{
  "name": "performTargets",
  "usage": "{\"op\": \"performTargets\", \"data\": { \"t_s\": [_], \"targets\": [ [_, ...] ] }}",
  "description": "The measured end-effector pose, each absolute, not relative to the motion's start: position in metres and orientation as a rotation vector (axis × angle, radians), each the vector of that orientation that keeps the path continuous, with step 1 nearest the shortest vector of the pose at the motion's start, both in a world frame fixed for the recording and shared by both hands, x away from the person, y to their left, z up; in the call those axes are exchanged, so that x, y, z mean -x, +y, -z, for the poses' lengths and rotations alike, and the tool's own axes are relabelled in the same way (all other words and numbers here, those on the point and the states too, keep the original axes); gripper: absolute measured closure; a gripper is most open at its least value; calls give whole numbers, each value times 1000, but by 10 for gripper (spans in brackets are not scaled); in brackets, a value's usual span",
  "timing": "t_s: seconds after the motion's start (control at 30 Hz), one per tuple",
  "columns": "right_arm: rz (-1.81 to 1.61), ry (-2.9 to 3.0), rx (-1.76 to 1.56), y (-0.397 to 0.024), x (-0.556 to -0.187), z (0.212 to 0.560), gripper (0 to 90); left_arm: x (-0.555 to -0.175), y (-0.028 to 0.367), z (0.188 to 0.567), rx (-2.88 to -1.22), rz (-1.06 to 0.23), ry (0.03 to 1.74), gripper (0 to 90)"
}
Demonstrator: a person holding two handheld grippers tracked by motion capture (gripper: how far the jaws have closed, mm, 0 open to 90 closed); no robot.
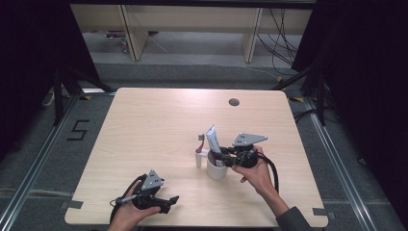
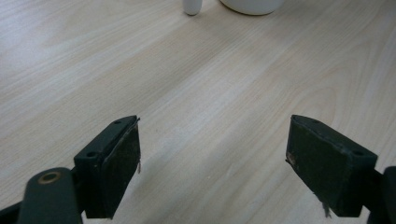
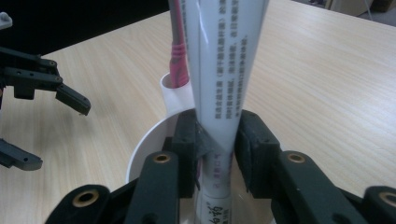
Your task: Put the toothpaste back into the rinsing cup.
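Observation:
A white toothpaste tube stands upright in a white cup right of the table's middle. My right gripper reaches over the cup's rim from the right, and both of its pads press on the tube's lower part. Just left of the cup, a pink toothbrush stands in a small white holder. Near the front edge, my left gripper rests low over bare wood, open and empty, pointing toward the cup.
The wooden table has a round cable hole at the back. Wide bare wood lies left of and behind the cup. Dark floor with rails surrounds the table; shelving legs and cables are far behind it.

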State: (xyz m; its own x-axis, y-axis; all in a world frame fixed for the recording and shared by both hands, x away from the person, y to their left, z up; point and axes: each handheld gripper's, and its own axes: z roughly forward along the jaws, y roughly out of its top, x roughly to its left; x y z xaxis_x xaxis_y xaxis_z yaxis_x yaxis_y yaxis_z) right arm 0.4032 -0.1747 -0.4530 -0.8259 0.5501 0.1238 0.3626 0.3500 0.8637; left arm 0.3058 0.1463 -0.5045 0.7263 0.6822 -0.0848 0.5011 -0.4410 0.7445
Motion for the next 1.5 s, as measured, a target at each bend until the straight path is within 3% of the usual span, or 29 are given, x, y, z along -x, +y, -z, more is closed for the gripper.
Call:
{"op": "performTargets", "data": {
  "t_s": [1.5],
  "targets": [
    [-1551, 2297, -951, -213, -393, 429, 509, -306, 147, 505, -2131, -290, 895, 171]
  ]
}}
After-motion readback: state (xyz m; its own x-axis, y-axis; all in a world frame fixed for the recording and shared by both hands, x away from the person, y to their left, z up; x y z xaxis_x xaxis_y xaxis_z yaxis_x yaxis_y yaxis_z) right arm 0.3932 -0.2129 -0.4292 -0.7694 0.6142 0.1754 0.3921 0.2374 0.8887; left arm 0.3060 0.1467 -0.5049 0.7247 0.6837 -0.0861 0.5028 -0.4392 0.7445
